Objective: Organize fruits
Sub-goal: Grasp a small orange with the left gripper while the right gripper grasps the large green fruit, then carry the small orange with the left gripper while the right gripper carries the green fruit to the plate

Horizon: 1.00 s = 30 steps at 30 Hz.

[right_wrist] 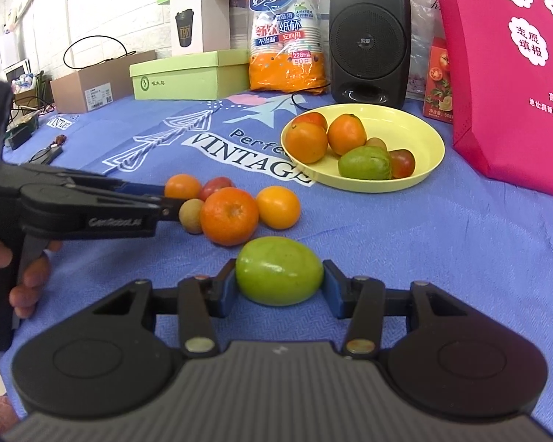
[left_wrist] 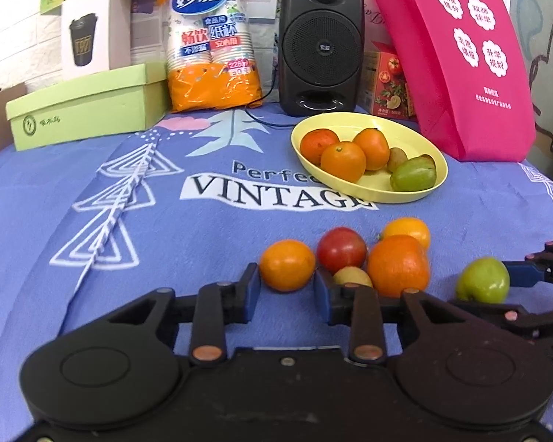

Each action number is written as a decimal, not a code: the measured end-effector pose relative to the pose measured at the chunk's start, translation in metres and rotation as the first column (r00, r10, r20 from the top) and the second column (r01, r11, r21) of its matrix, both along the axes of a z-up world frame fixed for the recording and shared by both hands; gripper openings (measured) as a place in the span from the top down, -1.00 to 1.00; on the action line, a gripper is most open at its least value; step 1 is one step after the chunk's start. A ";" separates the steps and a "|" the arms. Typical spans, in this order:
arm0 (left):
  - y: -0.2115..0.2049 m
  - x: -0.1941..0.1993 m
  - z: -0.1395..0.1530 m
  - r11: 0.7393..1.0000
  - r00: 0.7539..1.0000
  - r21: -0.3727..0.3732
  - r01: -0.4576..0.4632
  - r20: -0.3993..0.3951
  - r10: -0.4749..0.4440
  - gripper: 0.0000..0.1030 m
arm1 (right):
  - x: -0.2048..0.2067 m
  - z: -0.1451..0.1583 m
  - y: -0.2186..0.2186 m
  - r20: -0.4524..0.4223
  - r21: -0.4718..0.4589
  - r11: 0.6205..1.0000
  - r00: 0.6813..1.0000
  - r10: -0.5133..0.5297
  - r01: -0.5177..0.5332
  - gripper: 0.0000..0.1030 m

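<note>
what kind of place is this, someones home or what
Probably an office or storeroom corner, not a kitchen: a table under a printed blue cloth, backed by a speaker, a pack of paper cups and stacked boxes against a white brick wall.

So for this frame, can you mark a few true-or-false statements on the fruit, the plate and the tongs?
1. The right tongs are shut on a green fruit. True.
2. The yellow plate is empty. False: it holds oranges, a second green fruit and some smaller fruits.
3. A black speaker stands behind the plate. True.
4. The loose fruits lie on bare wood. False: the large orange and its neighbours rest on a blue printed cloth.
</note>
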<state>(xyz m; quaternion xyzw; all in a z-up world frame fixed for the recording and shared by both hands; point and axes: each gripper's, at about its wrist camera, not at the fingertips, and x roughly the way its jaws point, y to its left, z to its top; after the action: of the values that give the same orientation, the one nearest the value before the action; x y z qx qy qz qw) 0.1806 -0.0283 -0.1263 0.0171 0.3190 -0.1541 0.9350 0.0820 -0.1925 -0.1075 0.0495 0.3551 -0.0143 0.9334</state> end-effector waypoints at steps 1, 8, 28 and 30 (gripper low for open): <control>0.000 0.003 0.000 1.000 1.000 -0.007 -0.002 -0.002 0.002 0.37 | 0.000 0.000 0.000 0.000 0.001 1.000 1.000 0.000 0.000 0.10; 0.005 0.004 0.001 0.998 1.000 -0.057 -0.017 -0.015 0.016 0.41 | -0.001 0.000 0.000 0.002 0.007 1.000 1.000 -0.001 0.001 0.10; 0.018 -0.060 0.042 0.998 0.995 -0.057 0.005 0.095 0.001 0.41 | -0.016 0.005 0.003 0.007 -0.005 1.000 1.000 -0.016 0.016 0.10; 0.016 -0.066 0.047 0.999 0.994 -0.048 0.011 0.110 -0.006 0.41 | -0.021 0.005 0.003 0.008 -0.008 1.000 1.000 -0.019 0.019 0.10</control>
<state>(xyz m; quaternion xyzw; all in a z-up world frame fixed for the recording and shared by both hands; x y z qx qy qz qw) 0.1147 -0.0120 -0.0798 0.0044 0.2635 -0.1647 0.9505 0.0611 -0.1897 -0.1020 0.0493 0.3509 -0.0242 0.9348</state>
